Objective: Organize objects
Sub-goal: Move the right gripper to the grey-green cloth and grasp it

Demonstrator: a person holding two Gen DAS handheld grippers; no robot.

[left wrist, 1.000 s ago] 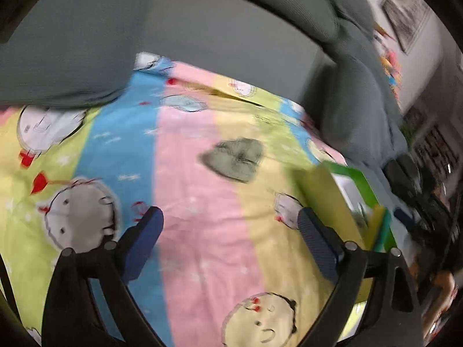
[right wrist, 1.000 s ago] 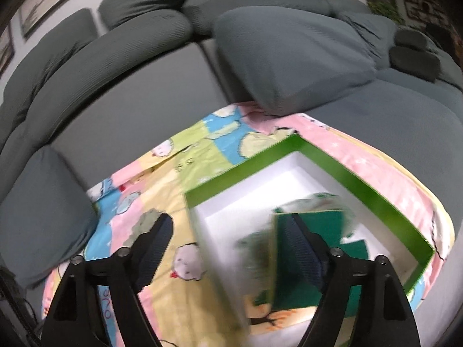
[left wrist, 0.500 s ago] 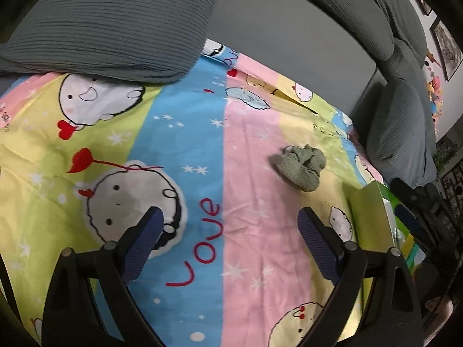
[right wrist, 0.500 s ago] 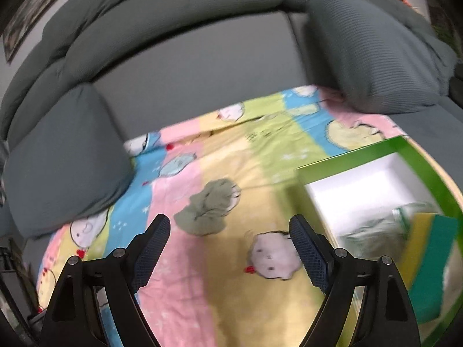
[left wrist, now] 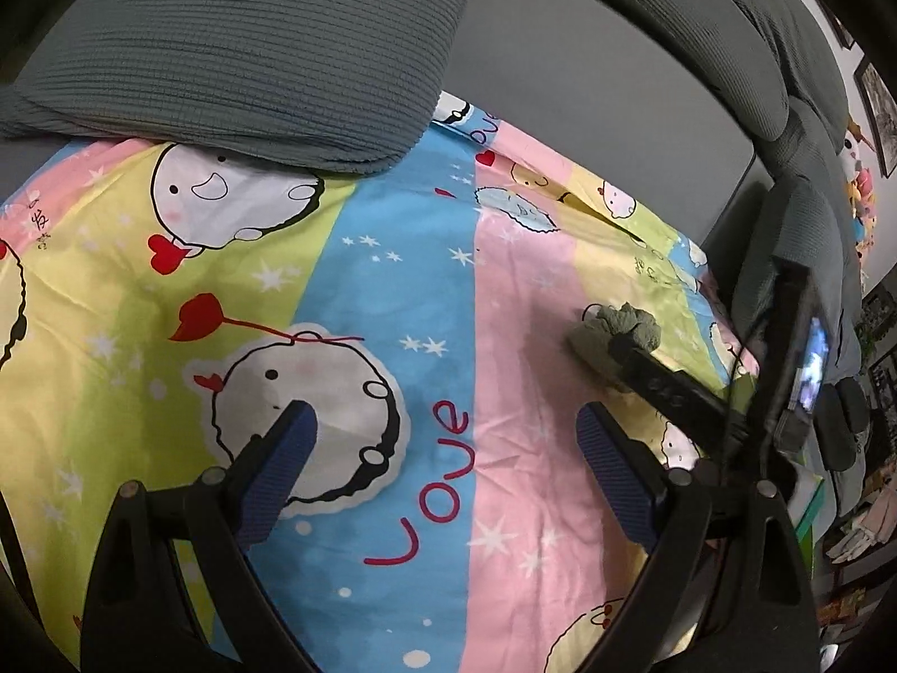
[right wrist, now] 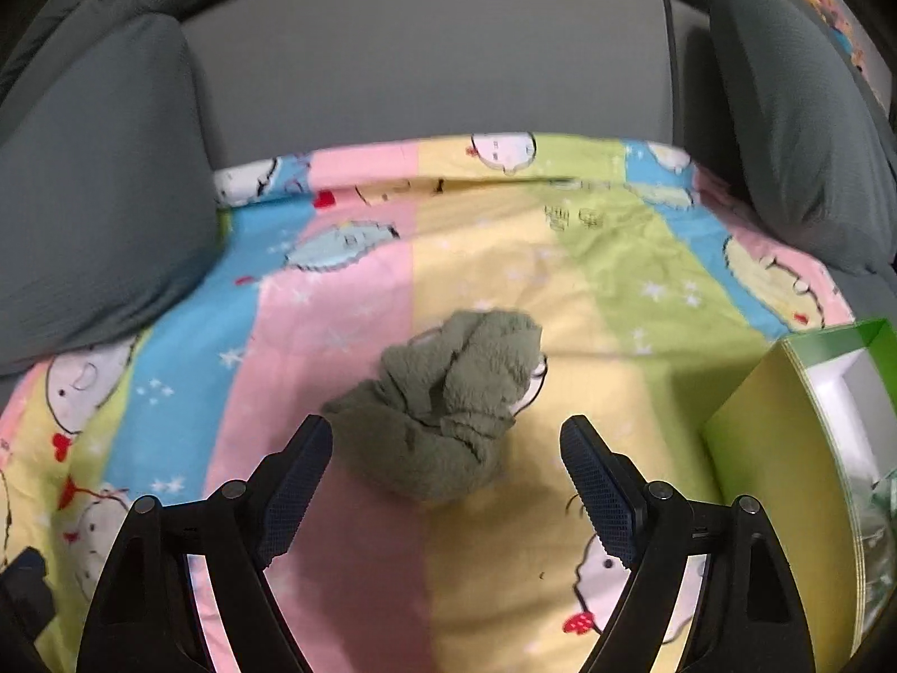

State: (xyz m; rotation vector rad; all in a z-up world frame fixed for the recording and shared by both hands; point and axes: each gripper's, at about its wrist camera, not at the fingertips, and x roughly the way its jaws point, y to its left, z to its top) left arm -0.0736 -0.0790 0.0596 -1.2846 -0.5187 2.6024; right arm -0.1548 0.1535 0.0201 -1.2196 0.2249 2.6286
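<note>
A grey sofa [right wrist: 426,45] fills the background, with a grey ribbed cushion [left wrist: 246,50] on the left side and another grey cushion [right wrist: 796,112] on the right side. Over the seat lies a striped cartoon bedsheet [left wrist: 392,291] in pink, blue, yellow and green, with round white characters and the red word "LOVE" [left wrist: 437,482].

At the right edge of the right wrist view stands a green box [right wrist: 785,448] with a white inside; its near wall looks yellow-green.

The right gripper [right wrist: 445,476] points forward and down over the sheet, its two dark blue pads wide apart and holding nothing. A crumpled olive-green cloth [right wrist: 448,409] lies on the sheet where the pink and yellow stripes meet, just ahead of this gripper and partly between its fingertips; contact cannot be told.

The left gripper [left wrist: 443,460] hangs low over the blue and pink stripes, also spread wide and empty. In its view the same cloth [left wrist: 616,325] is further right, with the other gripper's black finger reaching to it.
</note>
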